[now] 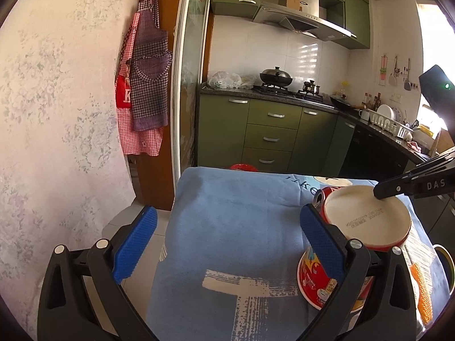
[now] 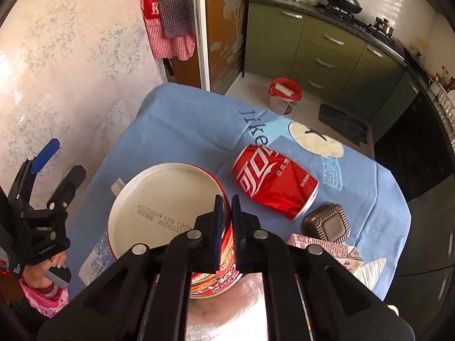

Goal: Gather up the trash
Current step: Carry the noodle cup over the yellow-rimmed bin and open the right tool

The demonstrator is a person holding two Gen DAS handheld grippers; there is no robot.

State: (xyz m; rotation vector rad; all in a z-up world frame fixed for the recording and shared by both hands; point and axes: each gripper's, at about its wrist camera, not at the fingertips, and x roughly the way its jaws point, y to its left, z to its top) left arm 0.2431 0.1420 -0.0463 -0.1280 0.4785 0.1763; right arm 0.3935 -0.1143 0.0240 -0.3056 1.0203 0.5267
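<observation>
Grip on upturned cup, other trash partly hidden

Right gripper (image 2: 226, 201): jaws drawn almost together, pinching the raised base rim of the upside-down red cup (image 2: 159, 207), one finger inside the recessed white bottom, the other outside the wall. Hides the cup's near side and lower wall behind black linkage; date print on the base cut off by the left finger.

Left gripper (image 1: 227, 213): spread wide, blue pads well apart, nothing between them. Hangs at the left table edge, its right finger just beside the cup, with no visible contact. Held by a hand (image 2: 45, 272), mostly out of frame.

Counted on the blue tablecloth (image 2: 184, 130): one cup, standing near the front; one dented cola can (image 2: 273, 182) lying on its side just right of the cup; one brown ribbed tray (image 2: 325, 223) close by the can's end; one carton (image 2: 327, 248), half covered by the right gripper's arm.

Beyond the table, on the floor: one bin (image 2: 284, 96) with a red liner, something white inside, unclear what.

Seen from the left wrist, only slivers of can and bin; orange object (image 1: 421, 292) at the right edge, too cropped to identify.
</observation>
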